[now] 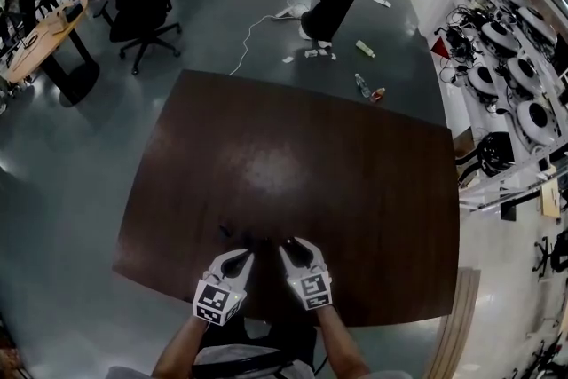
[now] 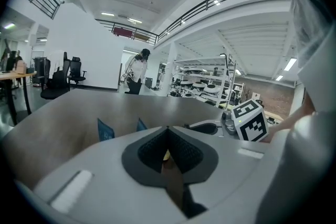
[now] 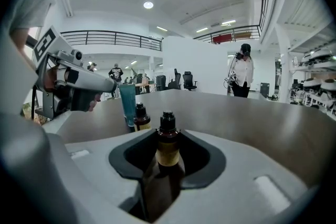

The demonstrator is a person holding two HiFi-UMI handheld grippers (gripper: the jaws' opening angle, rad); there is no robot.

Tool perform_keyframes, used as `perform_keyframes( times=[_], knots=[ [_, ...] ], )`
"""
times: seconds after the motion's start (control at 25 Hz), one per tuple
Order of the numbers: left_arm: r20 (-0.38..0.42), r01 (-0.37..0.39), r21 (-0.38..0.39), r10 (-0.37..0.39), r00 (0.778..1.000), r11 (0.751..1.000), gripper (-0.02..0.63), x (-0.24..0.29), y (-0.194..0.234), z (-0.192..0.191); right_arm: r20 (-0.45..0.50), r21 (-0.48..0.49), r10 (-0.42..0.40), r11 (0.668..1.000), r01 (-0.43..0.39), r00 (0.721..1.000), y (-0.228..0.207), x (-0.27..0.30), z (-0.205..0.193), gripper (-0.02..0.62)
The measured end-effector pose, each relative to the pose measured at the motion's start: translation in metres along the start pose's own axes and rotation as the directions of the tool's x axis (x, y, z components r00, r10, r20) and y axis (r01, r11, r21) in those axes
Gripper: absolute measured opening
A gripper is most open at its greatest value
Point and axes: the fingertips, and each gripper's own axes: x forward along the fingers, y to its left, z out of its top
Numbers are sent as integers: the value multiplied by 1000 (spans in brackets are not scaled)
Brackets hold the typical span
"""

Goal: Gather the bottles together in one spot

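Bottle [image 3: 167, 150] upright between right gripper [image 1: 289, 243] jaws, clamped; left gripper [image 2: 168, 151] closed

A dark brown table [image 1: 355, 191] with rounded corners is set on a grey floor [image 1: 71, 155]. Near its front edge, a small brown bottle [image 3: 140, 118] with a black cap is stood upright, just beside an upright teal tube [image 3: 127, 102]. A larger brown bottle [image 3: 168, 149] is seen closer in; its contact with the surface cannot be confirmed.
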Motion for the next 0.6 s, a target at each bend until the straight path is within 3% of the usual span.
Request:
perform_keyframes(
  times=[0.2,0.4,0.6],
  knots=[
    [2,1,3,-1,1000,1000,2,-2,0,-1,10,-2,-8,1000,8,1000,1,-3,0,138],
    [7,-2,9,2,1000,1000,2,-8,0,1,34,23,-21,1000,20,999,5,-8,1,255],
    [7,1,9,-1,1000,1000,1,-12,-2,3,45,40,-67,997,65,997,0,-18,6,270]
  ],
)
